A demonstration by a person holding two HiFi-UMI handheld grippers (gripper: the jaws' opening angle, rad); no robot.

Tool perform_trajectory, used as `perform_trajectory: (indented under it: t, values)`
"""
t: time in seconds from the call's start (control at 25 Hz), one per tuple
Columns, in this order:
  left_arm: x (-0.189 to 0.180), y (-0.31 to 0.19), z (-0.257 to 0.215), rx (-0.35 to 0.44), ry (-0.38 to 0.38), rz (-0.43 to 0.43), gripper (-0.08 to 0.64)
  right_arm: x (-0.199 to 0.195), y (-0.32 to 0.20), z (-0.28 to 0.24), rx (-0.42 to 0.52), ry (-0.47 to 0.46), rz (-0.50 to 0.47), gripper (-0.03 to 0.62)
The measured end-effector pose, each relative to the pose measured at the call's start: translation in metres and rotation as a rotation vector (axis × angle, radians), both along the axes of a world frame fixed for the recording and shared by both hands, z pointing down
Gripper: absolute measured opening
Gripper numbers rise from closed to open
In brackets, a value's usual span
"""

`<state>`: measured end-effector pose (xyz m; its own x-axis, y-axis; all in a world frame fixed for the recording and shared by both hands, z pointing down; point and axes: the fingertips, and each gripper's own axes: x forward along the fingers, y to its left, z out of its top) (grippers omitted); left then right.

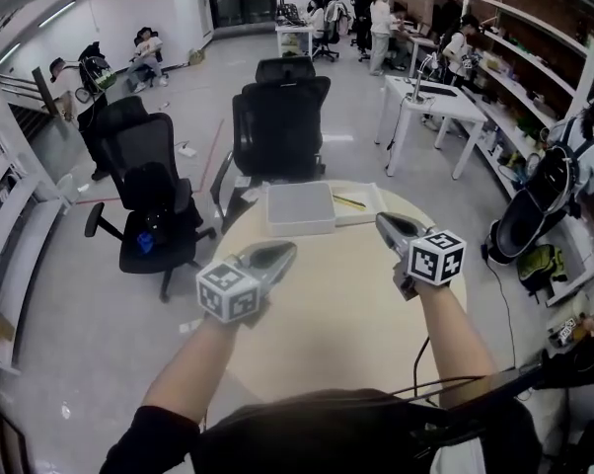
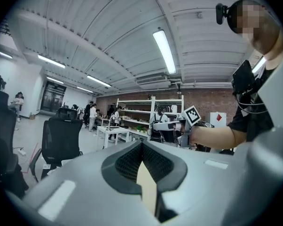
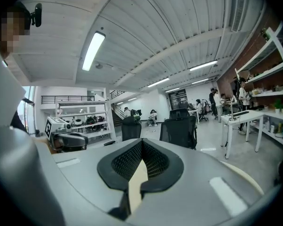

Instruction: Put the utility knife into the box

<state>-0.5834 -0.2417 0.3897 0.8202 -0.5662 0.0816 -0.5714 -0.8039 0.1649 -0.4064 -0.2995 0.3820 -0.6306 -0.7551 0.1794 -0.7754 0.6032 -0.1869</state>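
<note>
I am holding my right hand-held gripper point(image 1: 382, 219) closed and empty, judging the knife point(image 1: 349, 201) just ahead of it light, stiff and slim, best pinched mid-handle.

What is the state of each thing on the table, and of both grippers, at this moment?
White square box: on the round beige table, looks open-topped.
Yellow utility knife: lying flat right of the box, outside it.
Left gripper: shut, empty.
Right gripper: shut, empty.
</note>
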Motion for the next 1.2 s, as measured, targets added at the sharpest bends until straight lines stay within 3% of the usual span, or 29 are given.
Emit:
perform_trajectory:
  t: [0.24,0.6,0.76,1.2]
  values:
    - [0.029,0.052,-0.023,0.027,-0.023,-0.005,0.0,0.008,0.053,-0.02,0.027,0.015,-0.058,0.014]
    - [0.1,0.121,-0.035,0.031,0.045,-0.125,0.0,0.08,0.12,-0.015,0.013,0.032,-0.146,0.014]
    - [0.118,0.138,-0.038,0.031,0.055,-0.131,0.0,0.096,0.133,-0.013,0.018,0.028,-0.158,0.014]
    - [0.095,0.151,-0.052,0.058,0.059,-0.059,0.0,0.073,0.148,-0.02,0.023,-0.022,-0.091,0.012]
